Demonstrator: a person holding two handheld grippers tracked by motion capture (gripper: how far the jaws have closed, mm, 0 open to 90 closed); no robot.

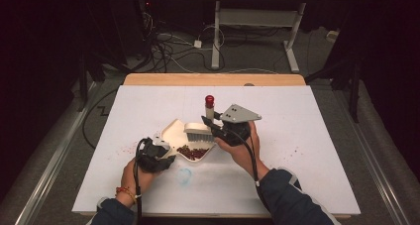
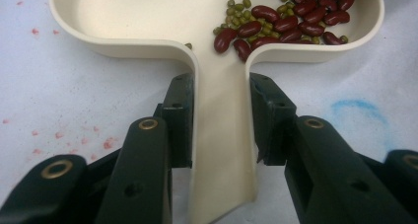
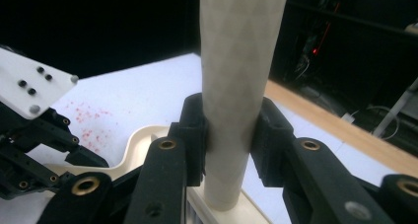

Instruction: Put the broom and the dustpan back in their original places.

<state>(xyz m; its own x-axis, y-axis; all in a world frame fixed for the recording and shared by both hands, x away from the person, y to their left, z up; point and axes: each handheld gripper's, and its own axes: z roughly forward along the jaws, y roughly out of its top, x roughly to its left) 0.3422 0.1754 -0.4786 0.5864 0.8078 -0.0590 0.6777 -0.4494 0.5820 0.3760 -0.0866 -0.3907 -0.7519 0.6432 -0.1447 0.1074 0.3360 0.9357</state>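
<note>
A cream dustpan [image 1: 174, 131] lies mid-board, holding red kidney beans and small green beans [image 1: 192, 152] in its near corner. My left gripper [image 1: 166, 150] is shut on the pan's flat handle [image 2: 222, 145]; the beans [image 2: 281, 21] sit heaped at the pan's upper right in the left gripper view. My right gripper [image 1: 211, 124] is shut on the upright cream handle [image 3: 236, 76] of a brush [image 1: 198, 133]. Its grey bristles rest in the pan and its red tip [image 1: 210, 101] points up. The dustpan rim [image 3: 140, 142] and my left gripper [image 3: 34, 135] show in the right gripper view.
The white board [image 1: 307, 136] carries faint red specks [image 2: 74, 140] left of the pan and a blue smudge [image 1: 184, 175] near the front edge. A wooden table edge [image 1: 213, 79] runs behind. Cables and desk legs [image 1: 216, 36] stand on the floor beyond.
</note>
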